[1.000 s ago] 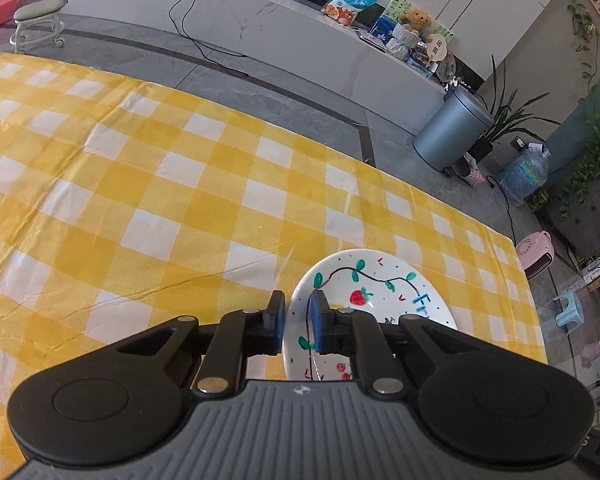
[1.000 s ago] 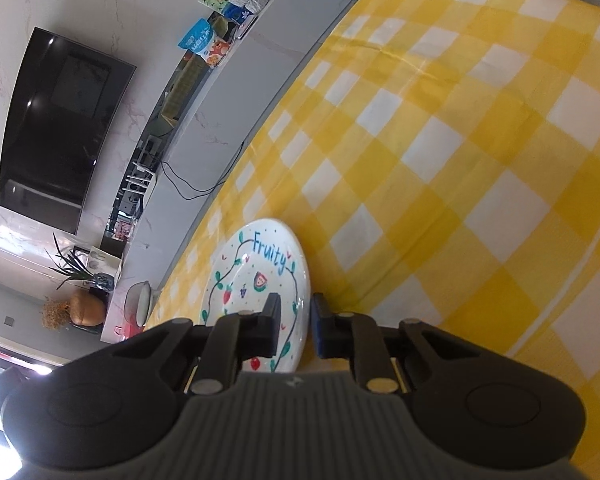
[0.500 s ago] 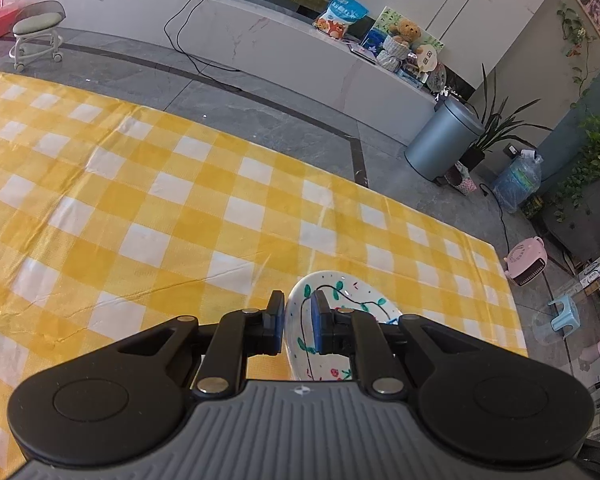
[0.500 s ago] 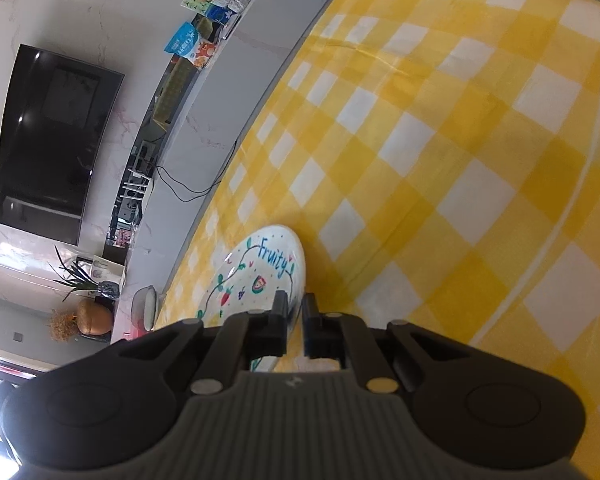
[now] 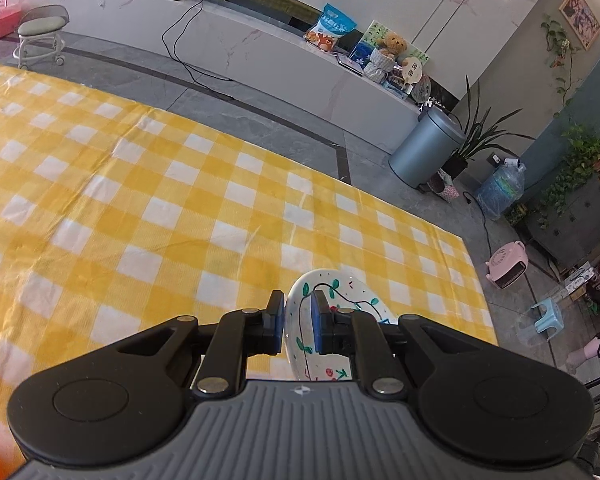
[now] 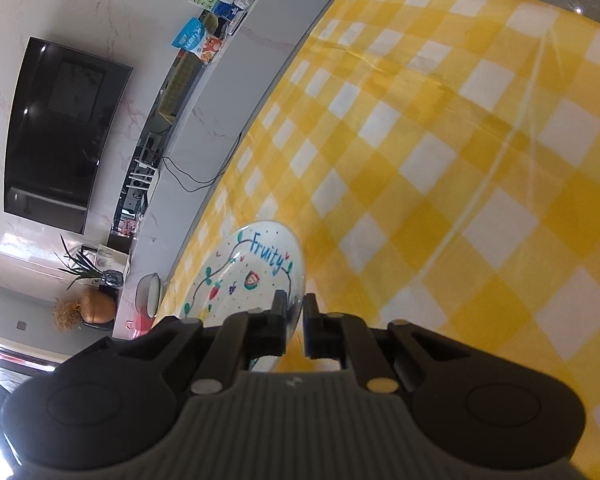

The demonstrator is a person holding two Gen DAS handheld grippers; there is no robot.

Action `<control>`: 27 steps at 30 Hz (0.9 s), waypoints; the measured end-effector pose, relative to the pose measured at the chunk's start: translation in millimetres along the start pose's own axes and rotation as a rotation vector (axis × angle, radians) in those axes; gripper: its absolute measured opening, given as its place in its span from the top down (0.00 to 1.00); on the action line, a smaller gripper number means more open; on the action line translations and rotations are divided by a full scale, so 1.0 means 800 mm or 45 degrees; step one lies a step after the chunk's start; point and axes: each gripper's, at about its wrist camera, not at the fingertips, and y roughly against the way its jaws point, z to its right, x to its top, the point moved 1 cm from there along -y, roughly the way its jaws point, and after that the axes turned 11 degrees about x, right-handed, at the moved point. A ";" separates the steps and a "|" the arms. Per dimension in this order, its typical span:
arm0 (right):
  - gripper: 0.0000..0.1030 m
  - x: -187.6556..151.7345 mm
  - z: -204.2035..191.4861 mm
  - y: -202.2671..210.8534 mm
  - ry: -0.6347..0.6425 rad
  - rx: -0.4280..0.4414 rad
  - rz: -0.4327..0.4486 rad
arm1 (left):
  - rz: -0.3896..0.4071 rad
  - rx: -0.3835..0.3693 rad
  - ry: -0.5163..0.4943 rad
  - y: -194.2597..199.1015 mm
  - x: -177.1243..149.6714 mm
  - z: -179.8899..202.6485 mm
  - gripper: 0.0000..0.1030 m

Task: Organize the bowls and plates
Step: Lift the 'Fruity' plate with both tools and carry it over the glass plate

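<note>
Both the left claw and right claw pinch opposite rims of a round white fruit-painted ceramic plate, apparently mid-carry above the yellow-checked desk, needing level, coordinated placement next.

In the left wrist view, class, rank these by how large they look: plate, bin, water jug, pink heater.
1. plate, though nearness to the camera inflates it
2. bin
3. water jug
4. pink heater

The jug and heater look nearly alike, so their order is unsure.
</note>
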 end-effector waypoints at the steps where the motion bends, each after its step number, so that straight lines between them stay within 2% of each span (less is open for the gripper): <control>1: 0.95 -0.003 -0.001 0.005 0.000 0.001 -0.002 | -0.002 -0.004 0.004 0.005 -0.004 -0.002 0.86; 7: 0.95 -0.032 -0.008 0.045 0.035 -0.010 0.014 | 0.001 -0.040 0.025 0.044 -0.037 -0.016 0.86; 11: 0.95 -0.055 -0.013 0.078 0.065 -0.018 0.015 | -0.025 -0.069 0.088 0.066 -0.062 -0.033 0.86; 18: 0.94 -0.111 -0.015 0.130 0.095 -0.040 -0.017 | -0.026 -0.115 0.135 0.109 -0.100 -0.063 0.86; 23: 0.94 -0.147 -0.014 0.154 0.118 -0.047 -0.050 | -0.030 -0.120 0.165 0.130 -0.124 -0.083 0.86; 27: 0.94 -0.164 -0.015 0.159 0.146 -0.096 -0.081 | -0.045 -0.122 0.193 0.136 -0.140 -0.098 0.86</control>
